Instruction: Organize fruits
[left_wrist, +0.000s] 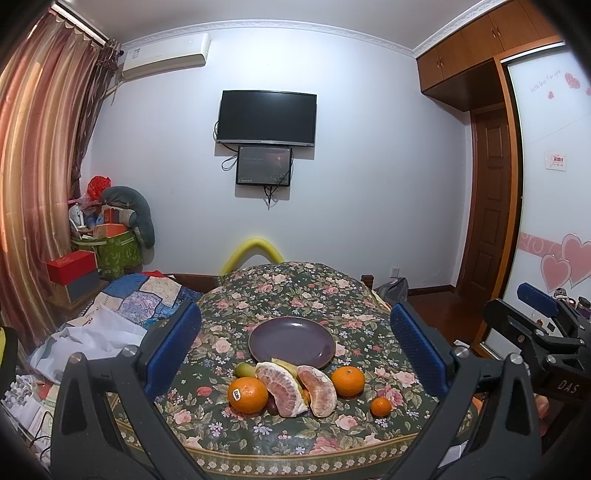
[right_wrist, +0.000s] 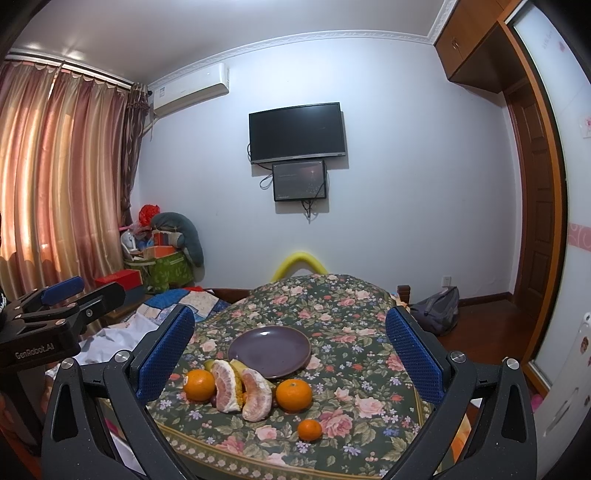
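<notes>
Left wrist view is showing the left gripper (left_wrist: 291, 354) held above the near edge of a round table (left_wrist: 295, 291) covered in a dark flowered cloth, its two blue-padded fingers (left_wrist: 171, 347) standing wide apart with nothing between them. Past them, a purple plate (left_wrist: 291, 341) is sitting bare near the middle of the table. Just in front of the plate, the fruit is lying in a loose cluster: a stickered orange (left_wrist: 247, 394) on the left, two peeled pomelo pieces (left_wrist: 280, 387) leaning side by side in the middle, a second orange (left_wrist: 347, 381) on the right, and a small mandarin (left_wrist: 381, 406) sitting apart, nearer the table edge. A banana (left_wrist: 284, 365) is poking out behind the pomelo, touching the plate rim, and something small and dark is showing under the pomelo, too hidden to name. At the right edge of this view the right gripper (left_wrist: 537, 306) is appearing side-on. Seen from the right wrist camera, that right gripper (right_wrist: 288, 360) is likewise spreading its blue fingers (right_wrist: 413, 354) wide and holding nothing, with the plate (right_wrist: 269, 347) and fruit cluster lying between and beyond them. A black television (left_wrist: 266, 117) is hanging on the far wall, and striped curtains (left_wrist: 33, 155) are hanging at the left.
</notes>
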